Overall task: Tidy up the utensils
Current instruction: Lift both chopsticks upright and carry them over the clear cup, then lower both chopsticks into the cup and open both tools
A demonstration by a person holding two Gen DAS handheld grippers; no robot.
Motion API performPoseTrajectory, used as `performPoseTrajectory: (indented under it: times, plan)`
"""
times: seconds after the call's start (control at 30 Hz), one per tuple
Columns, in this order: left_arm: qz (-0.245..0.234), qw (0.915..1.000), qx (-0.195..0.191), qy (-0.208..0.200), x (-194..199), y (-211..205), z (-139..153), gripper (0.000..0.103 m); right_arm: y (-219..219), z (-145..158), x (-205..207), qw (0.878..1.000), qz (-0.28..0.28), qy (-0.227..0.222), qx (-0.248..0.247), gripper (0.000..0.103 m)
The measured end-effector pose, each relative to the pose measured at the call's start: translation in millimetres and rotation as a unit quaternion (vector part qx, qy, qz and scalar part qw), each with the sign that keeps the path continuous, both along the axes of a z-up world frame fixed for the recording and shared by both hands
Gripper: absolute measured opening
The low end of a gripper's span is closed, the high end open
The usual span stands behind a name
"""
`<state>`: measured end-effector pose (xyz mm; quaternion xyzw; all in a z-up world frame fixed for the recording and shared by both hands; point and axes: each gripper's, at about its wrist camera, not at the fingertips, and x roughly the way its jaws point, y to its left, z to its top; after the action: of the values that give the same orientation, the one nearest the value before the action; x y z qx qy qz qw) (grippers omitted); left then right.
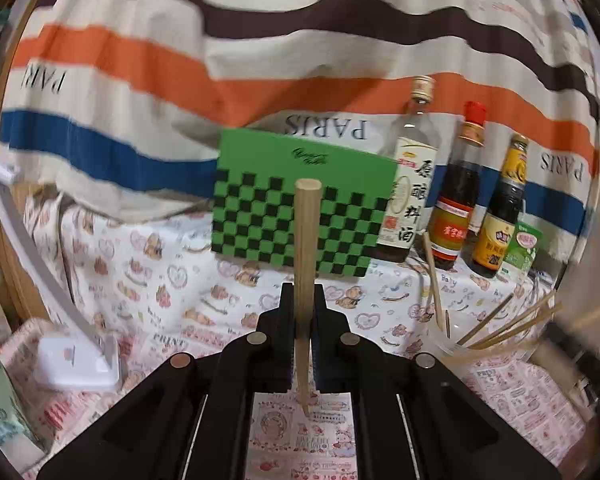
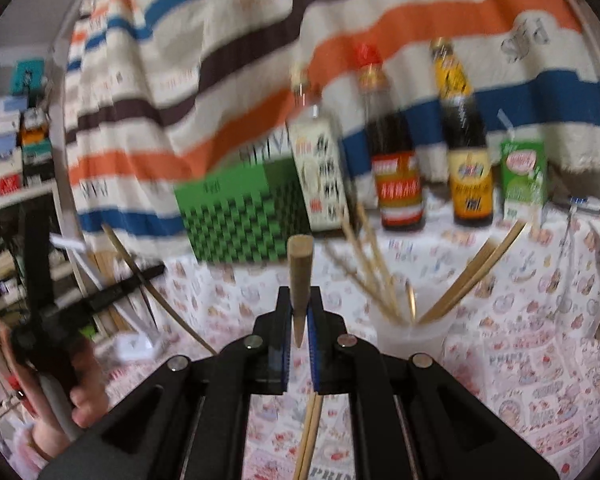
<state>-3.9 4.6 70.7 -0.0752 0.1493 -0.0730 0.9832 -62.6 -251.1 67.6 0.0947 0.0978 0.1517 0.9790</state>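
Left tool [image 1: 303, 300] pinching upright tan wooden chopstick [image 1: 306, 240]; right tool [image 2: 300, 300] pinching second chopstick [image 2: 300, 272].

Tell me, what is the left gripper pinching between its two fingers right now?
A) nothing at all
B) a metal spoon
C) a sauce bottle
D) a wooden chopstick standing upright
D: in the left wrist view the left gripper is closed on a wooden chopstick that stands upright between its fingers, in front of the green checkered box.

Dim indoor light; right view motion-blurred (left sharper), fisheye edges bent.
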Motion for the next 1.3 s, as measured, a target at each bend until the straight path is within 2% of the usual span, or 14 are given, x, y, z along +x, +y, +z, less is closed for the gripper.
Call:
performPoseTrajectory:
  times: [0.07,0.13,0.23,0.5,0.67,0.8,1.0,1.13,1.2,1.3]
  plan:
    - [-0.017,0.9997,-0.006,-0.015,-6.5,-7.2,6.3,0.006,-14.9,12.3,-11.4,0.999,0.008,-0.039,0.027,0.006]
    - [-0.036,0.9988,-0.019,-0.030,-13.6,-15.0,16.3,0.006,-27.9,19.0,-16.8,0.997,-0.004,-0.053,0.052,0.006]
    - [-0.039,0.9976,-0.021,-0.053,-23.5,-30.9,34.2,0.006,-49.8,26.1,-24.2,0.993,-0.013,-0.073,0.094,0.006]
    - [-0.064,0.9933,-0.018,-0.094,-34.0,-78.3,70.6,0.006,-72.7,33.5,-37.2,0.984,-0.080,-0.117,0.104,0.006]
    - [-0.087,0.9918,-0.038,-0.085,-17.3,-103.0,79.6,0.006,-77.5,34.7,-40.2,0.981,-0.104,-0.137,0.094,0.006]
    - [-0.103,0.9900,-0.074,-0.060,-1.4,-110.9,75.9,0.006,-92.5,38.4,-45.4,0.976,-0.123,-0.149,0.104,0.006]
    - [-0.093,0.9916,-0.076,-0.048,19.5,-119.0,63.0,0.006,-120.2,37.4,-40.2,0.968,-0.150,-0.151,0.132,0.006]
    - [-0.092,0.9917,-0.084,-0.030,36.1,-122.4,50.5,0.006,-127.1,28.5,-22.7,0.971,-0.154,-0.127,0.130,0.006]
    - [-0.093,0.9923,-0.080,-0.020,42.4,-126.8,44.2,0.006,-128.6,23.2,-11.8,0.976,-0.136,-0.106,0.133,0.006]
    - [-0.099,0.9924,-0.073,-0.007,49.0,-131.6,36.6,0.006,-119.4,18.7,-3.4,0.982,-0.124,-0.093,0.113,0.006]
